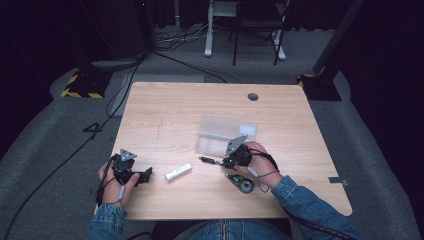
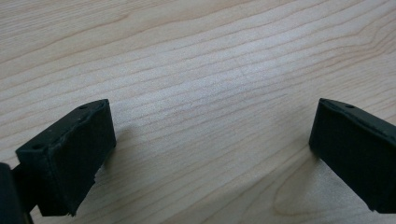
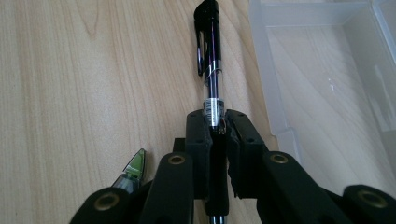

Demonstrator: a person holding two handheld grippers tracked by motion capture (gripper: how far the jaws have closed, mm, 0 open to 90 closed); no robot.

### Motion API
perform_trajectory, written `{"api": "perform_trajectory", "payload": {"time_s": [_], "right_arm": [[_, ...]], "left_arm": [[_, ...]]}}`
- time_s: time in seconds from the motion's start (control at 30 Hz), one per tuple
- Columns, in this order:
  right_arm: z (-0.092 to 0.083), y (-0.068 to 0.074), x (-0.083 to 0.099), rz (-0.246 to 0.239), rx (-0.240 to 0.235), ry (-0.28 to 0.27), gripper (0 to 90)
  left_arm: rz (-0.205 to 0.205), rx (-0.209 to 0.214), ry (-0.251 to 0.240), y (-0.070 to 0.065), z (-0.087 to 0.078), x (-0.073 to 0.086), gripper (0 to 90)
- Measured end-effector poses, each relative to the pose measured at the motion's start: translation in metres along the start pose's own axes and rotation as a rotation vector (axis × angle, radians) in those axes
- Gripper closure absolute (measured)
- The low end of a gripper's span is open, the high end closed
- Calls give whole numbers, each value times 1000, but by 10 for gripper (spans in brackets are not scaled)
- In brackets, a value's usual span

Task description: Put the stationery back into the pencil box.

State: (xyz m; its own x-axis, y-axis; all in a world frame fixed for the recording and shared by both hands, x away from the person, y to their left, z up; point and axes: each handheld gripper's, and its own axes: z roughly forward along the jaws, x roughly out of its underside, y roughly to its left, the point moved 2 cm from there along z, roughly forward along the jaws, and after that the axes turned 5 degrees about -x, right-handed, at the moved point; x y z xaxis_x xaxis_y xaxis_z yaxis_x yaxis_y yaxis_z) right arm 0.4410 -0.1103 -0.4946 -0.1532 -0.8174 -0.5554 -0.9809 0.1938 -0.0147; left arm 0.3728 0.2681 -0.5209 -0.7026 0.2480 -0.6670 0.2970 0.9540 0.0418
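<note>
Here, one black pen is pinched between the closed jaws of the right gripper, lying on the table just beside one clear plastic box. The left gripper is held spread, with nothing between its jaws. One white eraser and one tape dispenser are counted nearby.

A light wooden table with a round cable hole stood on grey carpet. Black cables trailed across the floor. Behind it were white desk legs, a dark chair and yellow-and-black striped stand bases. Dark curtains closed off the dim room.
</note>
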Motion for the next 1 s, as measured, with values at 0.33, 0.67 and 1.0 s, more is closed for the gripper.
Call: {"api": "perform_trajectory", "payload": {"time_s": [0.33, 0.67, 1.0], "right_arm": [[-8, 6, -6, -29, -16, -34, 802], [-24, 10, -14, -42, -27, -86, 803], [-44, 9, -18, -37, -24, -143, 803]], "left_arm": [[0, 0, 0, 0, 0, 0, 7], [0, -1, 1, 0, 0, 0, 7], [0, -1, 0, 0, 0, 0, 7]]}}
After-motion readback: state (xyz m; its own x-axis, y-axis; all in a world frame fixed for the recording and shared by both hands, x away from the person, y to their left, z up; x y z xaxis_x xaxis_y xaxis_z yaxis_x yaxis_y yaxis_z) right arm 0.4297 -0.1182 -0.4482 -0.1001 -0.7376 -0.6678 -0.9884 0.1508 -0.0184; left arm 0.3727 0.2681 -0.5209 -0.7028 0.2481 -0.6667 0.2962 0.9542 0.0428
